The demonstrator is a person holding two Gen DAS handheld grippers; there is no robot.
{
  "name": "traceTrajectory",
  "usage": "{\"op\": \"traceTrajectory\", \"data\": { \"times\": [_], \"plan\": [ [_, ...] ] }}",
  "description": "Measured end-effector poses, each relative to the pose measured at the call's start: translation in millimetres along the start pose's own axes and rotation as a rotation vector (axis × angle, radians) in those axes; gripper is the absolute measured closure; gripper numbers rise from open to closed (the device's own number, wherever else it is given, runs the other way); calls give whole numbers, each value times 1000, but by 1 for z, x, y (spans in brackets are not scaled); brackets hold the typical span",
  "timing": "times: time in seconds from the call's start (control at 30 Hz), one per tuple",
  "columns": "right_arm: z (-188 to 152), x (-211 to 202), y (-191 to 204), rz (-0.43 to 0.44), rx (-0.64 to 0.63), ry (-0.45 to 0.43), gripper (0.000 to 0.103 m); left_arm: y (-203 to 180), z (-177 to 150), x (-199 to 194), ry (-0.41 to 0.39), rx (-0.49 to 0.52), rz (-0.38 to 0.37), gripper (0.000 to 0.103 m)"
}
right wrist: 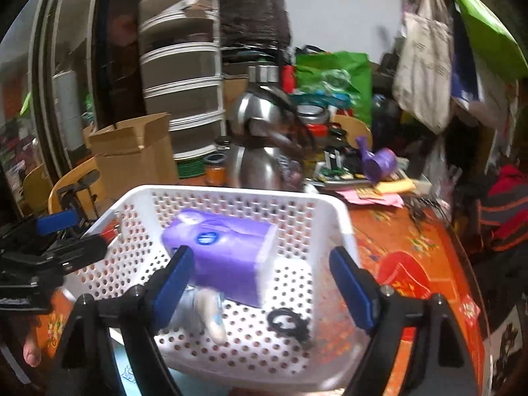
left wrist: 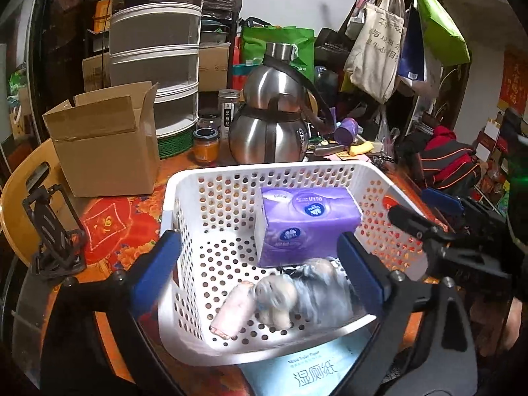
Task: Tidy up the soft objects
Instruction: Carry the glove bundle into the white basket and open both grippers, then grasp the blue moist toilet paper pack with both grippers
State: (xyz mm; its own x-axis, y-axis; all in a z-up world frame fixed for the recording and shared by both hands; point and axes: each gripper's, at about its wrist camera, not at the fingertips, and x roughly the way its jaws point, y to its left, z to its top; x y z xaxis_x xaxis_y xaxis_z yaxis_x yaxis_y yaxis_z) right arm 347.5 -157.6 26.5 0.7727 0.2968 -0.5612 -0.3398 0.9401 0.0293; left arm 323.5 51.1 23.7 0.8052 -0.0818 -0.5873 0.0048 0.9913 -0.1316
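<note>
A white perforated basket [left wrist: 184, 181] [right wrist: 333, 208] stands on the red patterned table. Inside it a purple tissue pack [left wrist: 307, 221] [right wrist: 231, 264] lies at the far side. A blurred grey-and-white plush toy [left wrist: 297, 293] [right wrist: 204, 310] and a pink soft roll [left wrist: 232, 310] lie nearer me. A black hair tie [right wrist: 285, 323] rests on the basket floor. My left gripper [left wrist: 257, 247] hangs open over the basket with nothing pressed between its blue pads. My right gripper [right wrist: 260, 257] is open over the same basket and holds nothing.
An open cardboard box [left wrist: 105, 145] stands at the left, with a steel flask [left wrist: 274, 122] and small jars [left wrist: 206, 145] behind the basket. A black stand [left wrist: 52, 231] sits at the left edge. A wet-wipes pack [left wrist: 313, 373] lies under the basket's near rim. Clutter fills the right.
</note>
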Motion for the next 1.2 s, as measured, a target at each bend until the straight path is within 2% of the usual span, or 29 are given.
{"op": "traceTrajectory", "data": {
  "times": [0.13,0.37,0.5,0.6,0.7,0.8,0.9,1.07,1.13,1.2],
  "plan": [
    [0,-5,-15,10,50,7,19,-6,0,-1,13,18,14,8],
    [-9,-8,-13,6,44,15,19,-5,-7,2,42,14,20,8],
    [-21,-37,-12,42,64,-1,19,-1,-22,-21,40,29,49,8],
    [-43,-76,-12,61,93,-26,19,3,-45,-50,46,40,53,8],
    [-81,-104,-8,108,126,-10,16,11,-80,-73,84,36,10,8],
    [-115,-107,3,134,128,41,16,14,-110,-75,147,30,-9,8],
    [-131,-88,15,182,115,111,17,17,-130,-60,202,-2,-48,8],
    [-133,-53,30,189,76,200,41,26,-138,-33,258,-56,-58,11],
    [-134,-41,34,208,74,230,45,25,-138,-27,265,-56,-67,15],
    [-135,-34,37,222,67,250,45,24,-137,-21,275,-53,-81,25]
  ]
}}
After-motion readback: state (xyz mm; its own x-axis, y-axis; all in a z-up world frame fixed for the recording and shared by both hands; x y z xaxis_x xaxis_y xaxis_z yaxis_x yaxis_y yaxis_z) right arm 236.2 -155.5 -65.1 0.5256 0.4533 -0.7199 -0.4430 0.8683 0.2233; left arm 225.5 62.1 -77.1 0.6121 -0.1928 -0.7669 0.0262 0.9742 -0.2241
